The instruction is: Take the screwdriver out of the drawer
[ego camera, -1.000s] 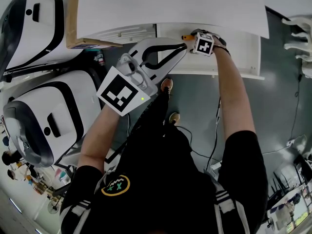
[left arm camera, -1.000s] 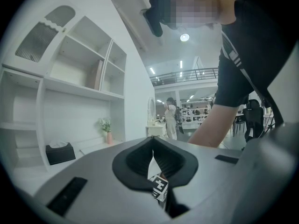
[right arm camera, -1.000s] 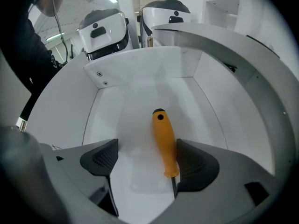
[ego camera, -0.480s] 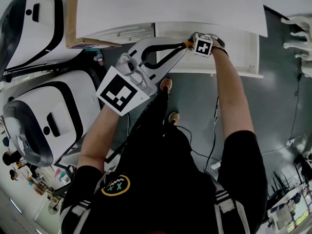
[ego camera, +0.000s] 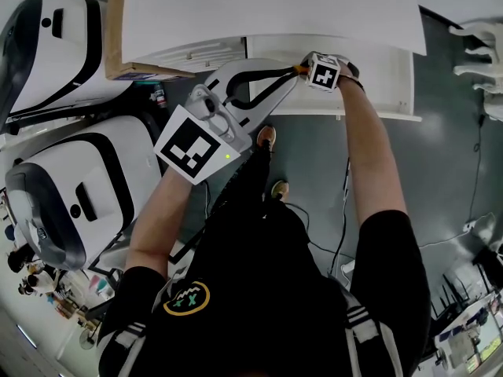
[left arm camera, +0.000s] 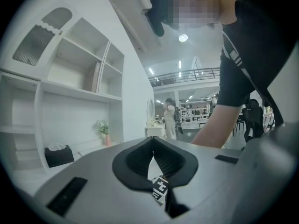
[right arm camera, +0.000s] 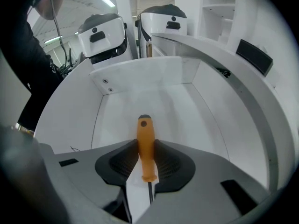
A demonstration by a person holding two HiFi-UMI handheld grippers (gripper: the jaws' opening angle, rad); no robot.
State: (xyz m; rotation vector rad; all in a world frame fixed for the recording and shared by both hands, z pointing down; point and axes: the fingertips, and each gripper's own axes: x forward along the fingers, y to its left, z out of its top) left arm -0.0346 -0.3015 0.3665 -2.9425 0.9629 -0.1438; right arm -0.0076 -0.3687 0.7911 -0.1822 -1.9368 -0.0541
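The white worktop (ego camera: 275, 6) overhangs the open drawer (right arm camera: 187, 106). That edge and the drawer walls are what a lift has to clear. Two rounded white machines (ego camera: 71, 179) stand well aside. The left gripper (left arm camera: 153, 152) hangs level near the drawer front, fingers clenched on nothing. The right gripper (right arm camera: 146, 158) points down into the drawer. Its fingers have just been closing and now grasp the screwdriver (right arm camera: 145, 132) by its orange handle. It looks light, stiff and smooth, so mid-handle seems the surest hold.
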